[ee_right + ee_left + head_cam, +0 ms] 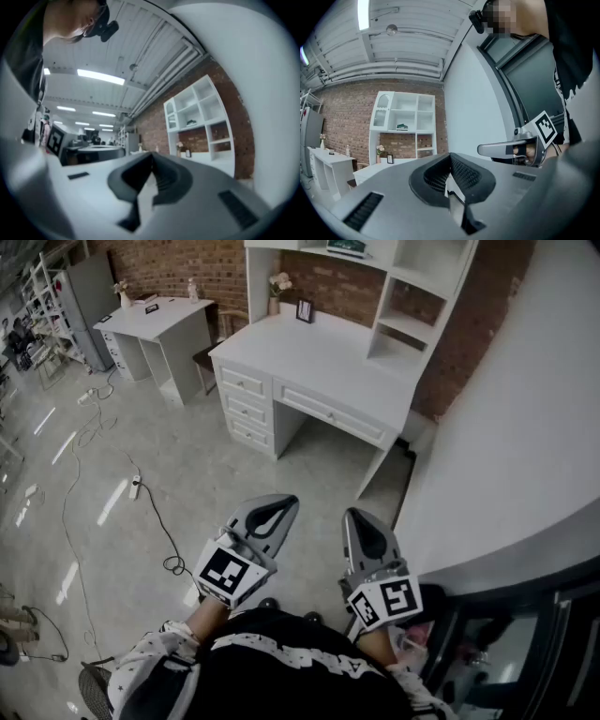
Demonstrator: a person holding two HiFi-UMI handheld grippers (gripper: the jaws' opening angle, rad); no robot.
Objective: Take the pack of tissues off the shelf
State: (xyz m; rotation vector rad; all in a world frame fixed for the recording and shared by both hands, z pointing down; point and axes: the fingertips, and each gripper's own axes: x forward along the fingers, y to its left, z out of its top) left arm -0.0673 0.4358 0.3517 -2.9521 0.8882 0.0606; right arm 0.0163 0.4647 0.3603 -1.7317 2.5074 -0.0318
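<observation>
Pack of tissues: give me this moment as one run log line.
phase: not started | left gripper: shut, empty | right gripper: shut, empty | pack of tissues: on shelf, untouched

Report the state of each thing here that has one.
Left gripper: shut, empty.
Right gripper: shut, empty.
Pack of tissues: lying on the shelf, untouched.
Drawers: all shut.
Picture frame: upright on the desk.
</observation>
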